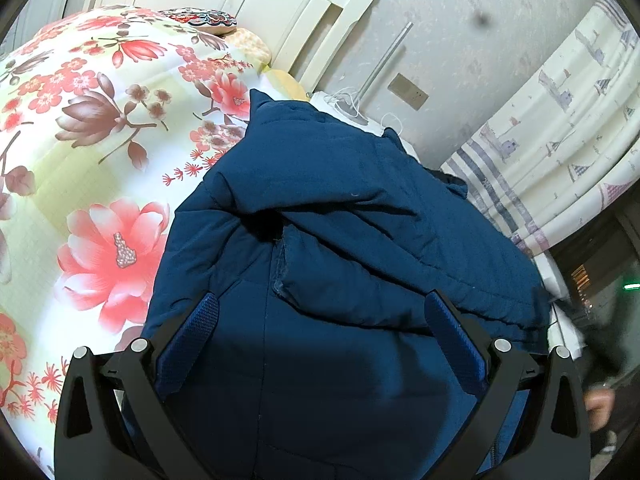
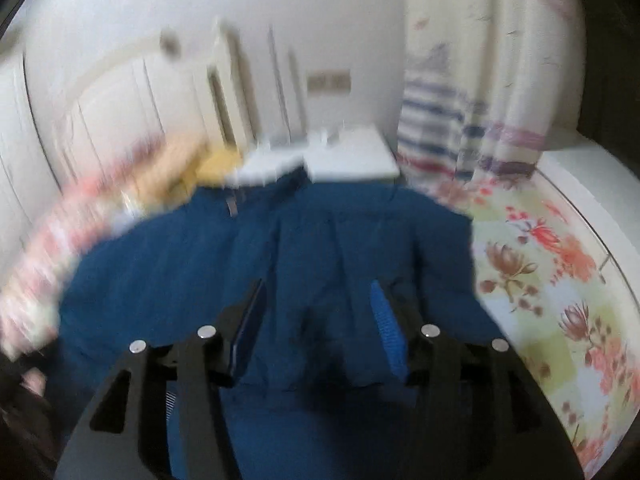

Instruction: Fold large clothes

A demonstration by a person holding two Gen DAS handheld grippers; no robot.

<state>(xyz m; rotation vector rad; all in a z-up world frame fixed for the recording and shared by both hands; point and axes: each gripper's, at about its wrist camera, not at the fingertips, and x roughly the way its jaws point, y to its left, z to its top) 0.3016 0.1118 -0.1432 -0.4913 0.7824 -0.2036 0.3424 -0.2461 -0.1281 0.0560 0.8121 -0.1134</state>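
One blue padded jacket (image 1: 360,240) at centre; one floral quilt (image 1: 100,160) at nine o'clock; one printed curtain (image 1: 560,128) at two; perhaps one patterned cushion (image 1: 204,20) at eleven.

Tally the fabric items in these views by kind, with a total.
Padded dark blue jacket: 1
Floral pink and cream bedspread: 1
Patterned red and dark cushion: 1
White curtain with striped hem: 1
Total: 4

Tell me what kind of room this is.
Most likely a bedroom. A blue padded jacket lies on a bed with a floral quilt, a cream headboard stands against the wall, and a patterned curtain hangs beside it.
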